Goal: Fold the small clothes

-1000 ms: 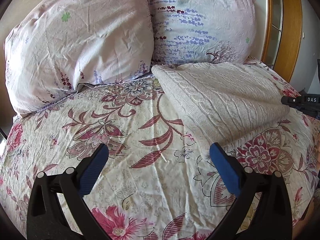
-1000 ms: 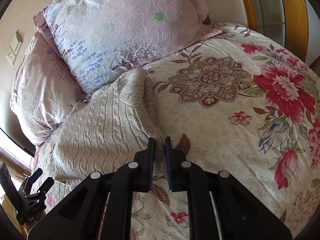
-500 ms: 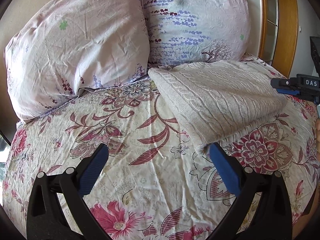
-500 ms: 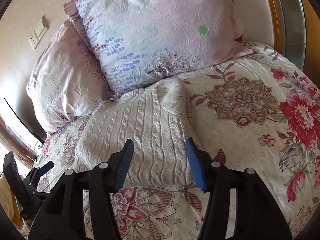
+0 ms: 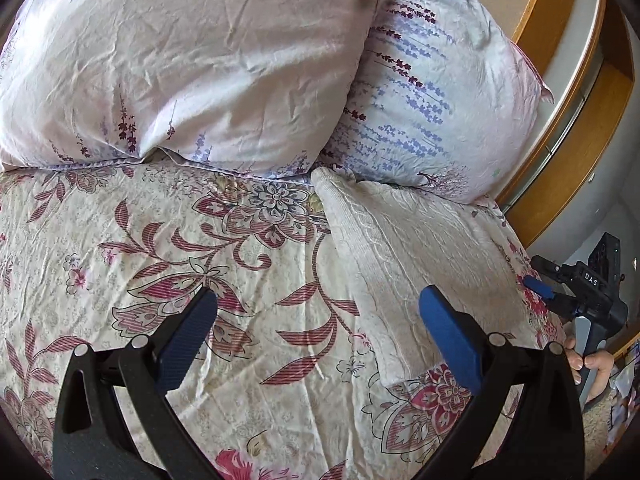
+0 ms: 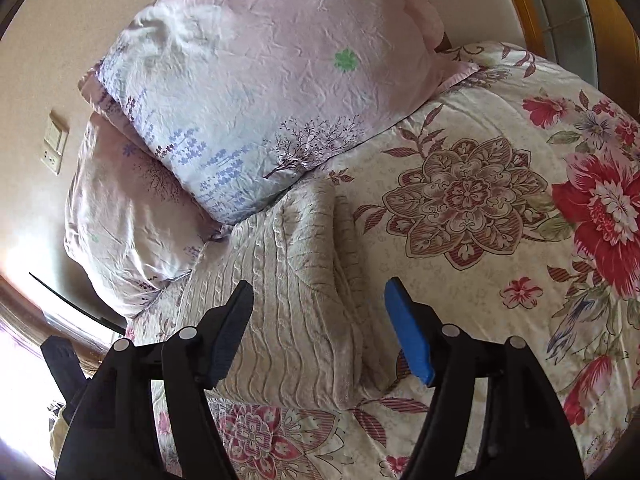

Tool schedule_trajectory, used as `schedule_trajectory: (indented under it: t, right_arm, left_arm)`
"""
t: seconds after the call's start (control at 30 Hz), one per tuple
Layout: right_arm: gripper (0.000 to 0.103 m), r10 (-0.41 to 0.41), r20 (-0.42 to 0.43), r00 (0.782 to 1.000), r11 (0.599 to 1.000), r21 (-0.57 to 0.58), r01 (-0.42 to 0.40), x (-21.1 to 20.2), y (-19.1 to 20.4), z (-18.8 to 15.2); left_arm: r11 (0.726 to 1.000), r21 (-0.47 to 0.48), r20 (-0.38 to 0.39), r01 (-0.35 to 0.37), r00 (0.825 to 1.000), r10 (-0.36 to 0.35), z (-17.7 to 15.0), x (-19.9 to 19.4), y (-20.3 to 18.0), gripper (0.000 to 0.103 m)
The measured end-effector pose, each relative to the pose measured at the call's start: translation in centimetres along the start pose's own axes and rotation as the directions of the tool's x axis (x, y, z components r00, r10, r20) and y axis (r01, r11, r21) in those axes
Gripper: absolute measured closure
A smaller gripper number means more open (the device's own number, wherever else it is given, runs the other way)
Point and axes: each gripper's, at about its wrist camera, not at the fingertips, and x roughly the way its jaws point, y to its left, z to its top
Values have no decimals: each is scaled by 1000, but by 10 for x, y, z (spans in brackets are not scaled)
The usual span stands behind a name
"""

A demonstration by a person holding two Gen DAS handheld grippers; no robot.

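right gripper (image 5: 560,288) cut off by left wrist view's right edge, jaw state unclear there; folded knit's (image 6: 296,288) far corner hidden under pillow (image 6: 256,92); left gripper body (image 6: 60,364) washed out by glare.

Bedding and cloth:
- Pillows: two, the pink pillow (image 5: 192,64) and the lavender-print pillow (image 5: 436,108), side by side at the head of the bed.
- Floral bedspread (image 5: 168,248): one.
- Folded cream knit garment (image 5: 404,264): one.

Tools:
- Grippers: two, the left gripper (image 5: 318,334) and the right gripper (image 6: 320,326), each with two blue-padded fingers, four in all.

Wall:
- Wall switch plate (image 6: 55,142): one.
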Motion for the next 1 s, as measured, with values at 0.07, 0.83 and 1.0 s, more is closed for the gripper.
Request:
schedule_trajectory:
  t: [0.07,0.83,1.0]
  right_arm:
    - [33,-20,-10,1000,999,-27,20,8,5,2]
    - [13,83,-98,992,987,147,-68,68,-14,53]
    - [13,119,-190,975,987,129,-95,65,-22,50]
  left_arm:
    - [1000,-7,-19,4,1000,-4,-3,7,0,2]
    - [990,-120,-135,77,986,-93,27,83,0,2]
    - [985,-123,-187,119,972,-141,32,106,-9,2]
